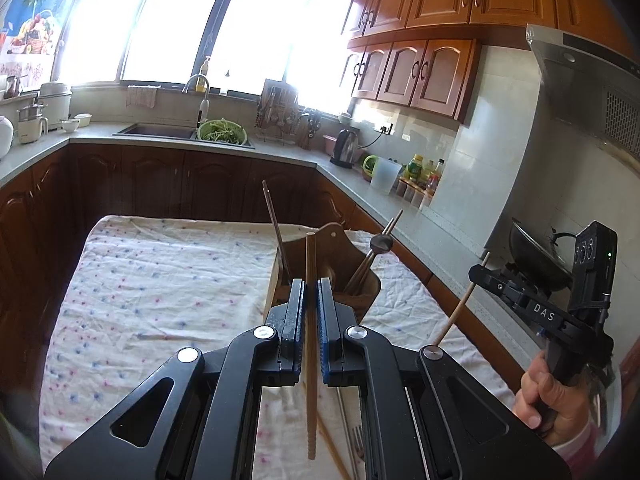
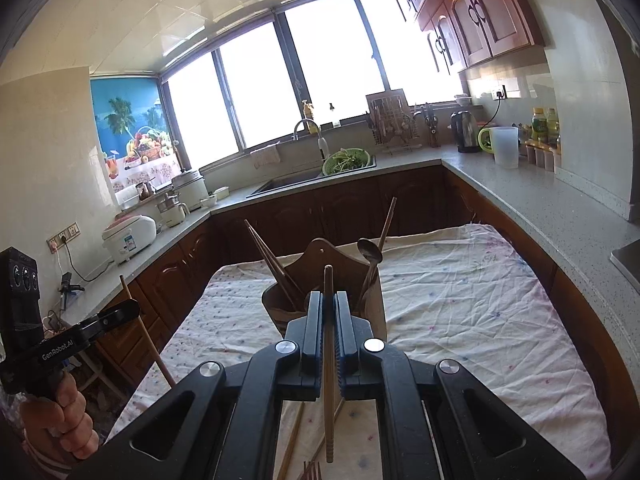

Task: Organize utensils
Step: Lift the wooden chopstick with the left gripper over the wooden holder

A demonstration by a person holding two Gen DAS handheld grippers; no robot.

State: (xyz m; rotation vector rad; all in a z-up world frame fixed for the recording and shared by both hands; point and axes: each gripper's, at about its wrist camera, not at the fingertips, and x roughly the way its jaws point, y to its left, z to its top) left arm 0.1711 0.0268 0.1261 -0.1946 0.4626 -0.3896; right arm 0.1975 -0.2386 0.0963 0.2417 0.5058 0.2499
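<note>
1. Left wrist view: the left gripper (image 1: 311,292), black with blue-edged pads, fills the lower centre of the frame; its jaws are nearly closed and clamp a light wooden chopstick (image 1: 311,340) that stands almost upright between them, its ridged tip hanging below the jaws

2. Just beyond that gripper, at the centre of the frame, a brown wooden utensil holder (image 1: 324,256) with a curved back stands on the bench, which is covered by a white cloth dotted pink and blue (image 1: 160,280)

3. The holder contains a dark chopstick (image 1: 274,228) leaning left and a dark metal spoon (image 1: 380,243) with more chopsticks leaning right

4. At the right edge, a hand (image 1: 548,396) grips the handle of the right gripper (image 1: 478,272), which pinches a second pale wooden chopstick (image 1: 460,308) slanting down to the left

5. Right wrist view: the right gripper (image 2: 329,312) sits at lower centre, its jaws almost shut on that pale chopstick (image 2: 329,360), held near upright in front of the holder (image 2: 320,264)

6. Below the jaws, more chopsticks (image 2: 294,432) lie loose on the cloth (image 2: 460,320)

7. At the left edge, a hand (image 2: 68,420) holds the left gripper (image 2: 128,310) with its chopstick (image 2: 148,340) slanting

8. Behind, in both views, a grey bench runs round the room with a sink, a green colander of vegetables (image 2: 346,160) and bright windows
</note>
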